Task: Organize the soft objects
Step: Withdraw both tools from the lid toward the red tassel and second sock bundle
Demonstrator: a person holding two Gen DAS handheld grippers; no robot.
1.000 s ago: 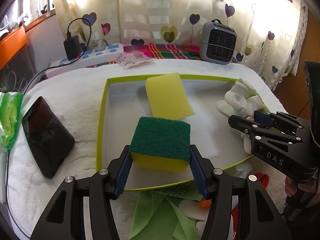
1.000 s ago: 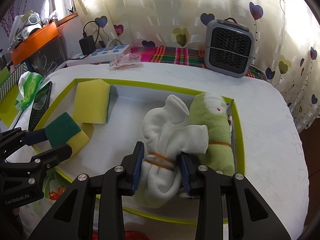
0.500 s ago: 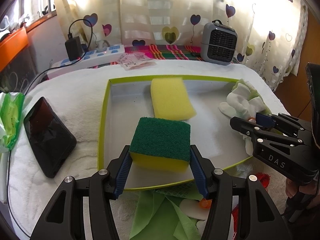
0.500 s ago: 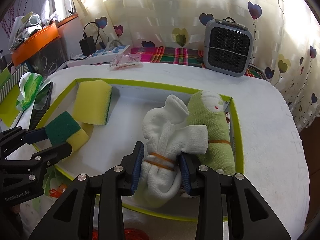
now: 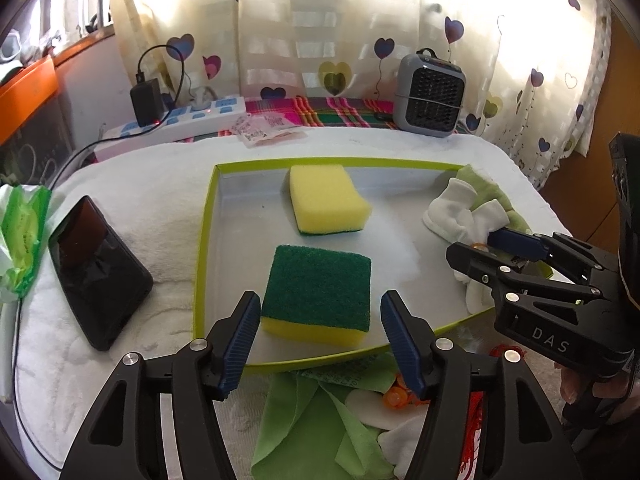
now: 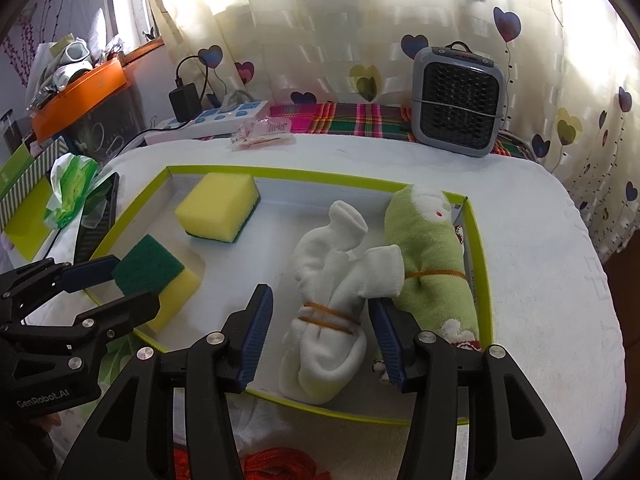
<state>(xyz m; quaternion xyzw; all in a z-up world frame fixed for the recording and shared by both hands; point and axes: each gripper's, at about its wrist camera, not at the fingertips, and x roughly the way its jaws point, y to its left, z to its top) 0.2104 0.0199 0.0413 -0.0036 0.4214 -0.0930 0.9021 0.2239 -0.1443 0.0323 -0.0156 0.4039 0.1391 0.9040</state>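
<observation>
Both grippers have just been opening: left gripper (image 5: pixel 316 328) released the green-topped sponge (image 5: pixel 318 286), right gripper (image 6: pixel 320 330) the white sock bundle (image 6: pixel 332 300) inside the green-rimmed tray (image 6: pixel 482 280).

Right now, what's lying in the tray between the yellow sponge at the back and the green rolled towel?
The white sock bundle, tied with orange rubber bands, lies between the yellow sponge and the green rolled towel, touching the towel; the right wrist view shows it.

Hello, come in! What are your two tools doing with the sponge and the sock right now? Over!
Left tool open, jaws just widened, off green-topped sponge. Right tool open, jaws just widened, white sock bundle released. Both rest in tray. Nothing blocking.
</observation>
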